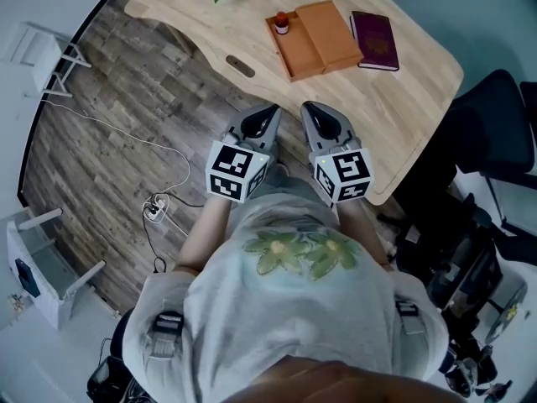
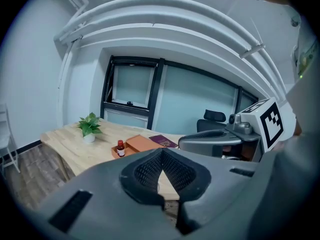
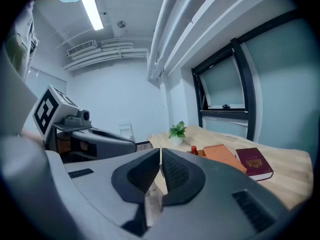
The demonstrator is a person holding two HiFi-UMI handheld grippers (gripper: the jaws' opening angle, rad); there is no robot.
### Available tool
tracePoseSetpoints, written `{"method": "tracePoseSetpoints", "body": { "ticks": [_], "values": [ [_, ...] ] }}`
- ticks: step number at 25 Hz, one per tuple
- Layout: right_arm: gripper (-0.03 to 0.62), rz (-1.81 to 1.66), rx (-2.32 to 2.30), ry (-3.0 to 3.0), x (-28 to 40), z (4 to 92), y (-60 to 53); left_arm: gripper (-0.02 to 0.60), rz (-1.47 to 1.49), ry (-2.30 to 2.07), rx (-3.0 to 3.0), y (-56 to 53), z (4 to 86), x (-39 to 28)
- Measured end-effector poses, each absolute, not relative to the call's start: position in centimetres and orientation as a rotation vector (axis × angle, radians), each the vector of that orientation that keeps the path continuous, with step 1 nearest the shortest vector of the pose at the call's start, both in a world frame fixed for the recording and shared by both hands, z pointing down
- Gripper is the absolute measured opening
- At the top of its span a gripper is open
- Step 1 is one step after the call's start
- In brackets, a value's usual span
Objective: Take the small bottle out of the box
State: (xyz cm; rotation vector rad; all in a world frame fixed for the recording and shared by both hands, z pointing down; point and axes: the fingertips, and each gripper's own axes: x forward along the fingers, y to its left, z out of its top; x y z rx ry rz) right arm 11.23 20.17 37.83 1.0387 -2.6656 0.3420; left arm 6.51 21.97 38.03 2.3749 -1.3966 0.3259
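Head view: the left hand-held gripper (image 1: pixel 268 110) and right hand-held gripper (image 1: pixel 310 107) are well short of one open box (image 1: pixel 323 36) on the surface (image 1: pixel 403 99). One bottle (image 1: pixel 281 23) stands inside the box, and one book (image 1: pixel 375 40) lies beside it.
Left gripper view: jaws pressed together, empty.
Right gripper view: the same.

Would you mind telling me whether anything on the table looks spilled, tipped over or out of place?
Nothing stands out: the small bottle stands upright in the open box, and the book lies flat beside it.
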Motion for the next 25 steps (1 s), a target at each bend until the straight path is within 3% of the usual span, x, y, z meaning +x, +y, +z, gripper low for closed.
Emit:
{"method": "tracePoseSetpoints", "body": {
  "ticks": [25],
  "values": [
    [0.017,0.368,0.964,-2.581,7.3,39.7,6.1,0.008,0.374,-1.349,2.361,7.1,38.8,2.6]
  ]
}}
